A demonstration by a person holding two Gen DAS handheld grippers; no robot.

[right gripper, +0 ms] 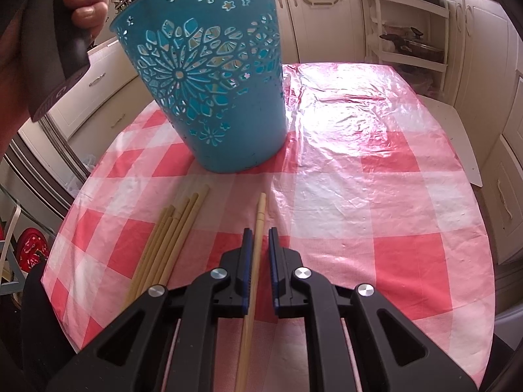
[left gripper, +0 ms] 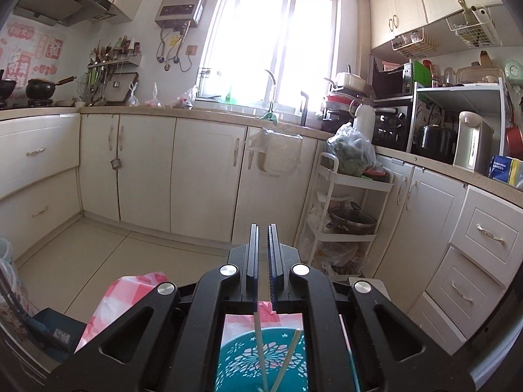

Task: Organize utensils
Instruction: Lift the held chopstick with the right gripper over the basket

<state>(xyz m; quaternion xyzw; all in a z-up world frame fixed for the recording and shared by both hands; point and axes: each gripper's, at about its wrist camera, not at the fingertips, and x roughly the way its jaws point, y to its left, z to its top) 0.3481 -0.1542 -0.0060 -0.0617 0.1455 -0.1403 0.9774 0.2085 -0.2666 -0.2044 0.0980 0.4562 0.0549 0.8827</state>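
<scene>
A teal cut-out bucket (right gripper: 209,78) stands on the red-and-white checked tablecloth (right gripper: 359,170). In the left wrist view I look down into the bucket (left gripper: 242,362), where two chopsticks (left gripper: 261,352) stand. My left gripper (left gripper: 263,228) is above it, jaws nearly closed with a thin gap, nothing between the tips. My right gripper (right gripper: 260,232) is low over the table, slightly open, with one chopstick (right gripper: 260,215) lying between its jaws. Several more chopsticks (right gripper: 170,235) lie in a bundle to its left.
The table stands in a kitchen with cream cabinets (left gripper: 202,170) all round. A white trolley (left gripper: 346,215) with a pan and bags stands at the right. A hand (right gripper: 86,3) holding the left gripper's handle shows at the top left of the right wrist view.
</scene>
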